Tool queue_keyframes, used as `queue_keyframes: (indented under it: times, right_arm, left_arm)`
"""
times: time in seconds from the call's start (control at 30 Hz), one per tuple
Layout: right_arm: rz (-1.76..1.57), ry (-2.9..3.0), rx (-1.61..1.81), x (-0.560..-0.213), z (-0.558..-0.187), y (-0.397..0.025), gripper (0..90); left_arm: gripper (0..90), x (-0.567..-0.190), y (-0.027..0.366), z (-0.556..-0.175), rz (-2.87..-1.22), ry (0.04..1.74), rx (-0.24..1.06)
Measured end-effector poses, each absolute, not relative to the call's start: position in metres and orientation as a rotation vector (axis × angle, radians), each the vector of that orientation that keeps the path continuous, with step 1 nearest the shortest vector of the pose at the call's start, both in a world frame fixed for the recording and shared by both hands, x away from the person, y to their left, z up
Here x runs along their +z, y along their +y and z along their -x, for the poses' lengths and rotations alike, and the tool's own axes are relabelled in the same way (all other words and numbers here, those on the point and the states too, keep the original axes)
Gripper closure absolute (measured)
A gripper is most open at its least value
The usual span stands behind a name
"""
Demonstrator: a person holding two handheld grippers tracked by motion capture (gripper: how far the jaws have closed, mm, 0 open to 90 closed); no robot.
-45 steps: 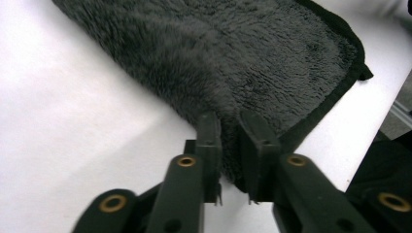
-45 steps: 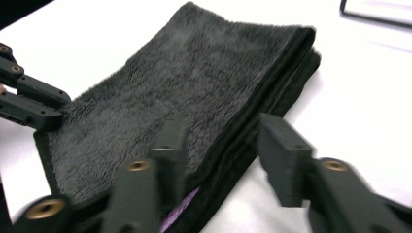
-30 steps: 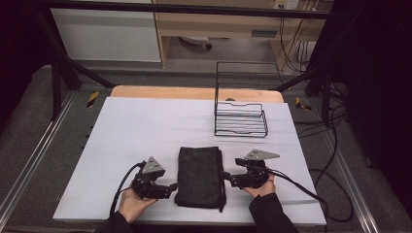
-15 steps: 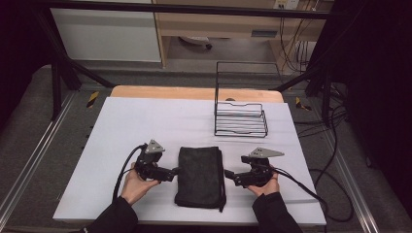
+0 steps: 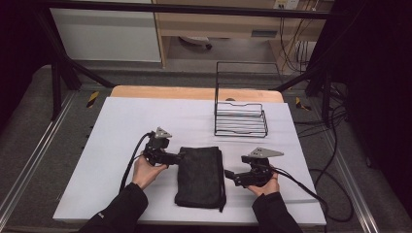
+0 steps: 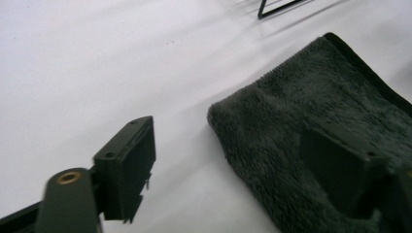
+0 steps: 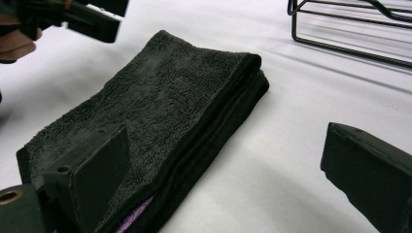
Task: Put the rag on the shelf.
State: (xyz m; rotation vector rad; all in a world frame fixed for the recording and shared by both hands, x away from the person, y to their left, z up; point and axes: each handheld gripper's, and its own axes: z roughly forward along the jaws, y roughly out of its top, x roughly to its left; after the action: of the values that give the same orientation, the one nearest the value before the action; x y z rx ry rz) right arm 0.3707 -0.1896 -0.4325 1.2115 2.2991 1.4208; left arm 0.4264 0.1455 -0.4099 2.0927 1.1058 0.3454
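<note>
1. One folded towel lies near the front middle of the tabletop, unmoved since half a second ago.
2. Since then, the left hand-held gripper has shifted forward to the towel's far left corner, and the right hand-held gripper has dropped back toward the near edge.
3. Dark fleecy pile covers the towel; it is oblong, several layers thick, with a purple sliver inside its near fold.
4. Left hand-held gripper: jaws wide apart, straddling the towel's corner, one over the pile, one over bare white tabletop.
5. Right hand-held gripper: spread wide, one jaw against the towel's edge, gripping nothing.
6. Behind, well apart, stands a black wire rack.
</note>
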Motion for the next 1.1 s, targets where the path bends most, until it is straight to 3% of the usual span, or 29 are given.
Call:
queue_keyframes:
  times: [0.17,0.63,0.87,1.1]
  right_arm:
    - [-1.21,2.305,1.414,-0.433,-0.372,-0.189,4.3]
    - [-1.258,2.28,1.388,-0.437,-0.387,-0.184,9.2]
    - [-1.296,2.262,1.357,-0.438,-0.409,-0.168,15.6]
    - [-1.304,2.28,1.319,-0.447,-0.429,-0.15,26.3]
  left_arm:
    - [30.0,-0.421,0.143,-0.436,-2.096,1.147,0.321]
    - [59.1,-0.442,0.139,-0.446,-2.096,1.176,0.165]
    - [71.6,-0.444,0.137,-0.443,-2.071,1.172,0.14]
    - [76.6,-0.445,0.136,-0.442,-2.071,1.168,0.143]
